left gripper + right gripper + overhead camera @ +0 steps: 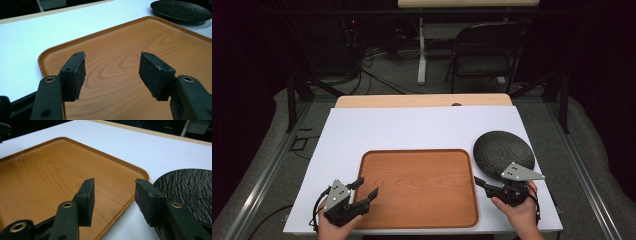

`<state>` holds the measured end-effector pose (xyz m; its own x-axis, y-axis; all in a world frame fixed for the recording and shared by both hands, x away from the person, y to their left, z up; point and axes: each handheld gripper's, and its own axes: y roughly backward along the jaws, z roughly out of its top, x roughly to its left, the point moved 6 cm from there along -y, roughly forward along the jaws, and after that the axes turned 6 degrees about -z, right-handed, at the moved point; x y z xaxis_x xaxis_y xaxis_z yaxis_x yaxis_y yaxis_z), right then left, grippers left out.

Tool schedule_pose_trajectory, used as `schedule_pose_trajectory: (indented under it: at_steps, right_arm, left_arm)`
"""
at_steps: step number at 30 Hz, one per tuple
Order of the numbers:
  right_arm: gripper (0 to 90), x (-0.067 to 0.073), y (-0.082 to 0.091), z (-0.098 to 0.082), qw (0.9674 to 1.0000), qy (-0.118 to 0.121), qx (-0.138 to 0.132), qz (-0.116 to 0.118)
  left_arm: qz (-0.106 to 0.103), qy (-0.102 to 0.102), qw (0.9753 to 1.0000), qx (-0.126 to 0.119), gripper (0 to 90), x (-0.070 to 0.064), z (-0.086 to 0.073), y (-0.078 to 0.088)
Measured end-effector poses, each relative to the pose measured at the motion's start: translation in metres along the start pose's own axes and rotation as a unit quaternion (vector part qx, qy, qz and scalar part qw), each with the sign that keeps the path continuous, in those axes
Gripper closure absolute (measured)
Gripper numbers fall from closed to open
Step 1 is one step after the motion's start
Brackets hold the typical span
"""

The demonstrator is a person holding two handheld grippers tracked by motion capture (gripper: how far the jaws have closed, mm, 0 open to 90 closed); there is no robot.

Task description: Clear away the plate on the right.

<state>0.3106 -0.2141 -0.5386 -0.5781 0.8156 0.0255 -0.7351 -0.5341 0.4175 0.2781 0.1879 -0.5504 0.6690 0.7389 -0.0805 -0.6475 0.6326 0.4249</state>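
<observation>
left hand (337, 226): at 7 o'clock of the table, in from the bottom edge, wrapped round the left gripper.
left gripper (364, 191): aimed toward 2 o'clock, tips over the tray's near-left corner; jaws apart, gap bare, wood grain plain between the pads in the left gripper view (112, 72). Grey plate on top, cable looping off at 8 o'clock.
left pads (78, 73): black, worn at the top edge, pressing on nothing.
tray (412, 172): brown wood-grain, rounded corners, flat on the white sheet, dead centre toward 6 o'clock; nothing on it. Raised rim seen in both gripper views (62, 45) (140, 171).
white sheet (412, 127): covers most of the table, under tray and plate.
table (422, 100): pale wood strip showing at 12 o'clock beyond the sheet.
plate (503, 149): dark, round, rough ripple texture, at 3 o'clock of the tray, just beside its far-right corner, apart from it by a sliver of sheet (190, 192).
right gripper (486, 185): aimed toward 10 o'clock, tips over the gap between tray's right rim and plate's near edge; jaws wide apart, holding nothing (113, 200).
right hand (519, 207): at 5 o'clock, gripping from behind.
chair (484, 50): folding, dark, at 1 o'clock beyond the table.
</observation>
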Motion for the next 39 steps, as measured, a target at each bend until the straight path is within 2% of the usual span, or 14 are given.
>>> schedule_pose_trajectory:
  at_steps: [3, 4, 13, 16, 23, 24, 27, 28, 31, 39]
  right_arm:
    - [47.8, -0.002, 0.000, -0.001, 1.0000, 0.000, -0.002, -0.003]
    - [45.0, -0.002, 0.000, -0.002, 1.0000, 0.000, 0.005, -0.007]
    - [42.3, -0.008, -0.002, -0.004, 0.9994, -0.011, 0.018, -0.026]
    - [42.0, -0.013, -0.002, -0.006, 0.9990, -0.020, 0.026, -0.032]
    - [40.7, -0.024, 0.002, -0.003, 0.9981, -0.035, 0.022, -0.045]
    - [41.0, -0.027, 0.004, -0.002, 0.9977, -0.044, 0.019, -0.048]
    - [41.0, -0.031, 0.005, -0.003, 0.9971, -0.054, 0.018, -0.049]
    - [40.9, -0.036, 0.007, -0.004, 0.9958, -0.066, 0.021, -0.060]
    - [42.1, -0.045, 0.010, -0.005, 0.9944, -0.072, 0.029, -0.072]
    - [44.2, -0.069, 0.021, -0.008, 0.9909, -0.094, 0.030, -0.092]
  left_arm:
    - [-0.001, 0.001, 1.0000, 0.002, 38.0, 0.000, 0.000, 0.000]
    - [-0.001, 0.002, 1.0000, 0.002, 37.8, 0.000, 0.000, 0.000]
    - [-0.003, 0.009, 0.9999, 0.005, 36.6, 0.002, 0.000, -0.004]
    - [-0.016, 0.011, 0.9998, 0.005, 37.0, 0.002, 0.000, -0.005]
    - [-0.006, 0.009, 0.9999, 0.010, 34.8, 0.000, -0.002, -0.002]
    - [-0.004, 0.015, 0.9998, 0.011, 34.1, 0.001, -0.002, -0.001]
    - [-0.003, 0.015, 0.9998, 0.010, 34.0, 0.002, -0.002, 0.000]
    - [-0.003, 0.015, 0.9998, 0.010, 34.0, 0.002, -0.002, 0.000]
    - [-0.004, 0.016, 0.9998, 0.010, 34.0, 0.002, -0.002, 0.001]
    - [-0.006, 0.019, 0.9998, 0.009, 34.0, 0.002, -0.002, 0.001]
